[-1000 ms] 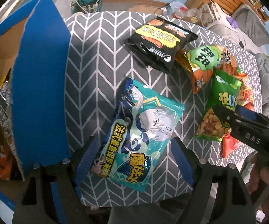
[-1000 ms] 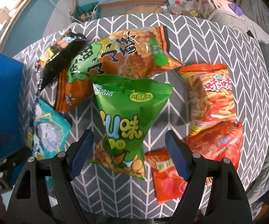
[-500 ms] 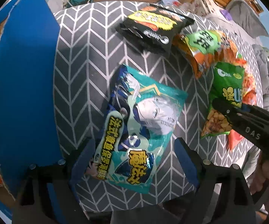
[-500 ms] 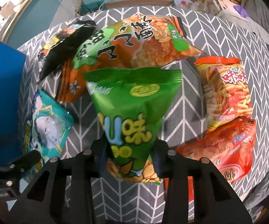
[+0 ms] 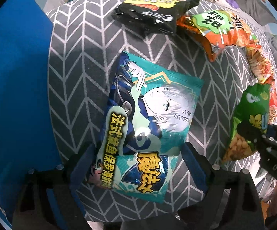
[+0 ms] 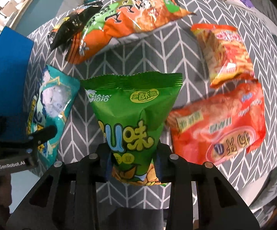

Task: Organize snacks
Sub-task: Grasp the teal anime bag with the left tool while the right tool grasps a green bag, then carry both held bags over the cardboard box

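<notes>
A teal snack bag with a cartoon figure [image 5: 148, 118] lies flat on the round table with the grey chevron cloth [image 5: 80, 72]. My left gripper [image 5: 136, 163] points straight down over the bag's near end. Its jaws are opening, the bag lies between them, and the pads stand clear of it. My right gripper [image 6: 132, 164] is shut on the lower part of a green snack bag [image 6: 130, 115] and holds it above the cloth. The same green bag [image 5: 251, 118] shows at the right edge of the left wrist view, and the teal bag [image 6: 50, 103] at the left of the right wrist view.
A blue box flap [image 5: 17, 95] stands along the table's left side. A black bag [image 5: 153, 13] and an orange-and-green bag [image 6: 126, 19] lie at the far edge. Two red-orange bags [image 6: 226, 51] [image 6: 219, 126] lie on the right. Bedding and clutter surround the table.
My right gripper closed on the green bag and carried it off the cloth, leftward toward the teal bag. My left gripper sank closer to the teal bag and its jaws spread wider.
</notes>
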Demonstrator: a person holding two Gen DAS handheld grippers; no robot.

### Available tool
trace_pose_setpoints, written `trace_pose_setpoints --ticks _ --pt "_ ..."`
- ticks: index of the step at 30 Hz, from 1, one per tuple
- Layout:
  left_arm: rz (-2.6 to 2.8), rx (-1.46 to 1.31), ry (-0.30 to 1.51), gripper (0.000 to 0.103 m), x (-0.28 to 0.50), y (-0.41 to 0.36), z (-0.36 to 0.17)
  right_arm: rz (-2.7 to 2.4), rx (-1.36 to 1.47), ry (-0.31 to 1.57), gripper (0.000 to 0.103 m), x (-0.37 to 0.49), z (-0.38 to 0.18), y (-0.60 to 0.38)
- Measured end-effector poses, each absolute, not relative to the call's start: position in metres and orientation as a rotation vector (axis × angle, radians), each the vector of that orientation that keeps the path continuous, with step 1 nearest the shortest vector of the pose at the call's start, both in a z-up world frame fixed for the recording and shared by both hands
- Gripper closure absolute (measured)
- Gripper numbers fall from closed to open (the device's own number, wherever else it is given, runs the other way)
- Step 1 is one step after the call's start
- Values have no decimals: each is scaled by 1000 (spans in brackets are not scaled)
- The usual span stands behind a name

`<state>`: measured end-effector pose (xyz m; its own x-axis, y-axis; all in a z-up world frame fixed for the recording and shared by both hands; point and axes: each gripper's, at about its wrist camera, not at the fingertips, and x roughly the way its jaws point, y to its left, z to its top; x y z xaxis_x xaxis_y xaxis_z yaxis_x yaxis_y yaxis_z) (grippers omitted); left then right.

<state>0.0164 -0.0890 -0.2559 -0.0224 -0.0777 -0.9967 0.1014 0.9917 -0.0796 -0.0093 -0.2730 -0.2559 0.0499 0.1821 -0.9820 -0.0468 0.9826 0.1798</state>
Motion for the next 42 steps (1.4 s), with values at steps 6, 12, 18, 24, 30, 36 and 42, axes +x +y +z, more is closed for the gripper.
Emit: trace_pose_setpoints --ticks 6,12,18,24,30,36,42 --pt "-153 115 1580 7 17 -109 -264 161 130 1520 70 -18 -261 -273" --pt "-150 184 1579 4 16 -134 -283 153 126 1527 70 -17 -264 -262" --pt "-142 150 1550 19 18 -135 -281 159 113 1522 70 -15 -268 -251" --pt "-156 94 1543 42 23 -126 -275 175 96 1513 70 -12 -264 -243" --pt "-152 60 1534 42 23 -105 -267 199 85 1503 70 -11 -256 -238" --pt "-142 29 1507 42 21 -86 -237 231 49 1484 70 -8 -242 -233" --pt "-142 -30 1456 42 17 -75 -199 265 15 1469 70 -8 -221 -223"
